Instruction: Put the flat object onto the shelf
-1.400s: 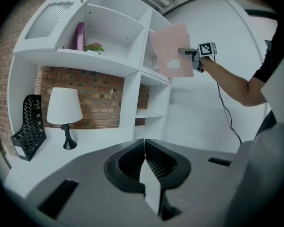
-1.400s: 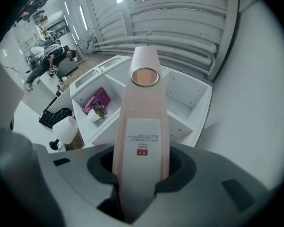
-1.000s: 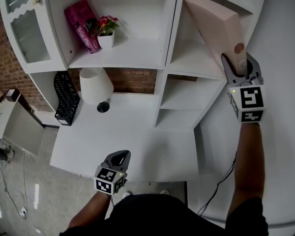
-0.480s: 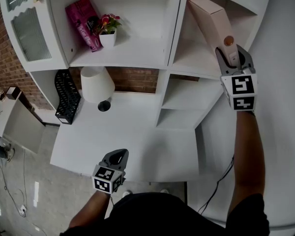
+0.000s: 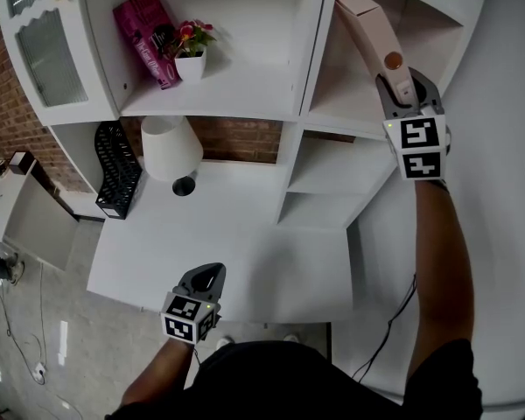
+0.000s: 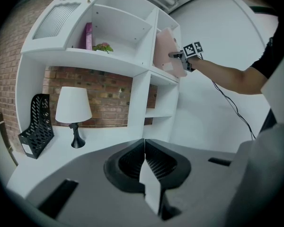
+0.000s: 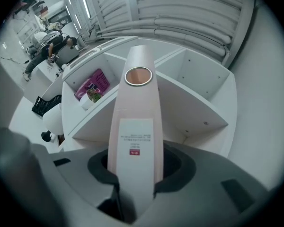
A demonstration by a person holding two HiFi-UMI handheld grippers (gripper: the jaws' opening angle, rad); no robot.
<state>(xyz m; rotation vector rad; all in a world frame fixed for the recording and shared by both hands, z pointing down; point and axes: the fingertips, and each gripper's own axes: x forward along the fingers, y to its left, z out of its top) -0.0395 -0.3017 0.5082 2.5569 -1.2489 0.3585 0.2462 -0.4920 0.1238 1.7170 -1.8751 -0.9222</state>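
Pink flat box (image 5: 370, 30) is clamped at its near end between the jaws of the right gripper (image 5: 401, 93), which press on its two broad faces. The rest reaches up and away into the upper right compartment of the white shelf unit (image 5: 337, 105). It stands on edge, and no view shows whether it touches the board below. In the right gripper view the narrow edge of the box faces the camera, with a white label and a round copper-coloured sticker on it. It looks like a stiff, light carton with a smooth skin, so it should hold its shape under the pads. Gripped at one end only, though, it could pivot or slide if it were knocked against a divider. A hold nearer the middle would steady it, but the end grip keeps the gripper out of the compartment. The left gripper (image 5: 205, 282) hangs low over the desk (image 5: 236, 234), its jaws together on nothing.
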